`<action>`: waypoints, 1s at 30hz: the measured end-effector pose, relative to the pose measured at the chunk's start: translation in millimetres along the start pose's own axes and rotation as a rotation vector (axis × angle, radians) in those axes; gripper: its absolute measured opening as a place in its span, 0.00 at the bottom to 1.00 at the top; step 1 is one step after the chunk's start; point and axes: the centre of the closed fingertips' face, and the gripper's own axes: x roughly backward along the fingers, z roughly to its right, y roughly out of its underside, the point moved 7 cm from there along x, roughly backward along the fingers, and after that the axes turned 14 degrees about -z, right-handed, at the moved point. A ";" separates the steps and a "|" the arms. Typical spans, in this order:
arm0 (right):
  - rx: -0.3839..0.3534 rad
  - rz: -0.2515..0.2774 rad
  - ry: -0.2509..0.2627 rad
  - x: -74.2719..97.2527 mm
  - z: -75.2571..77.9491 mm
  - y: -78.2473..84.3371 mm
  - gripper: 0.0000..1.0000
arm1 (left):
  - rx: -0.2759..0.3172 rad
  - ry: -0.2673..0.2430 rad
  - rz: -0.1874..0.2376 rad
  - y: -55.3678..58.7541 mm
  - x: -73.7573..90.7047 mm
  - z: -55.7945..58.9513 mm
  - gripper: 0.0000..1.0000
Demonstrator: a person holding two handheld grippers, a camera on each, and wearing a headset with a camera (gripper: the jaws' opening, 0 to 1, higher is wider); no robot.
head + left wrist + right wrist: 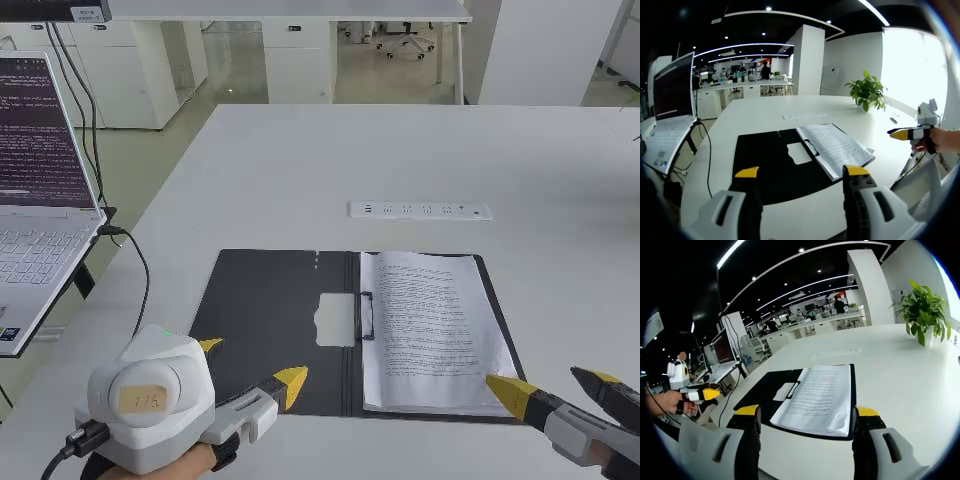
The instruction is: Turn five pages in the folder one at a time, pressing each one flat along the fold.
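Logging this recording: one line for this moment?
folder open | pages stacked right, none turned | left gripper open, free | right gripper open, free

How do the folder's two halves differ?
The left half is bare black; the right half holds a stack of printed pages. The left half has a pale patch by the spine; the right half has the clip. Both lie flat, open on the table.

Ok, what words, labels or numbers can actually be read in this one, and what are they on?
No text reads clearly enough to quote.
Print on the top page in the folder: too small.
Lines on the laptop screen: too small.
Sticker on the left gripper: blurred.
Marks on the power strip: too small.
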 end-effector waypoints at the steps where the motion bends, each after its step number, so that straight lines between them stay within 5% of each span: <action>1: -0.001 0.002 0.000 0.1 0.0 -0.6 0.94 | 0.003 0.001 0.001 0.0 0.3 0.0 0.92; 30: -0.021 0.001 0.015 3.1 4.9 4.5 0.92 | -0.001 0.008 0.004 -4.8 -2.5 -0.8 0.90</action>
